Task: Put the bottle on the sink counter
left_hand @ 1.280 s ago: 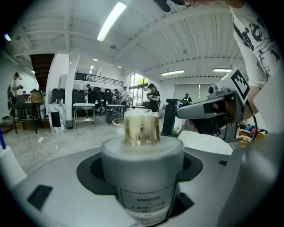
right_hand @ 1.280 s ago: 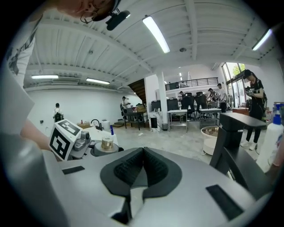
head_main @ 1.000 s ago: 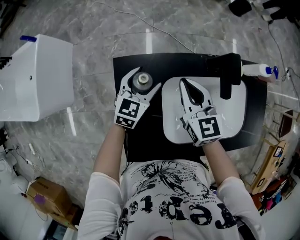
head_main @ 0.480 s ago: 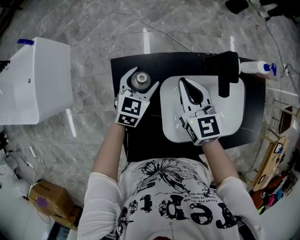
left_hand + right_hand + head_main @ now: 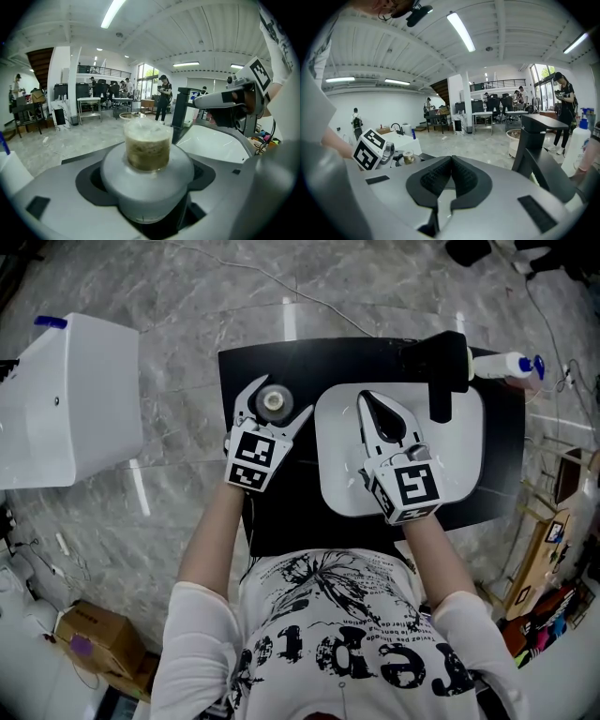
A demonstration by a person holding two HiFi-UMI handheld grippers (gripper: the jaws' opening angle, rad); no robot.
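A grey bottle (image 5: 274, 401) with a clear cap and brownish contents stands upright between the jaws of my left gripper (image 5: 280, 398), which is shut on it. It is over the black sink counter (image 5: 281, 521), just left of the white basin (image 5: 459, 460). Whether its base touches the counter is hidden. The left gripper view shows the bottle (image 5: 147, 161) filling the space between the jaws. My right gripper (image 5: 371, 407) hangs over the basin with its pads pressed together and nothing held; its closed tips (image 5: 451, 164) show in the right gripper view.
A black faucet (image 5: 441, 381) rises at the basin's far edge, with a white pump bottle (image 5: 502, 364) beside it. A white box (image 5: 66, 399) stands on the floor to the left. A cardboard box (image 5: 89, 629) lies at the lower left.
The bottle in my left gripper looks smaller from above than a second ago, as if lower toward the counter. My right gripper has stayed shut over the basin.
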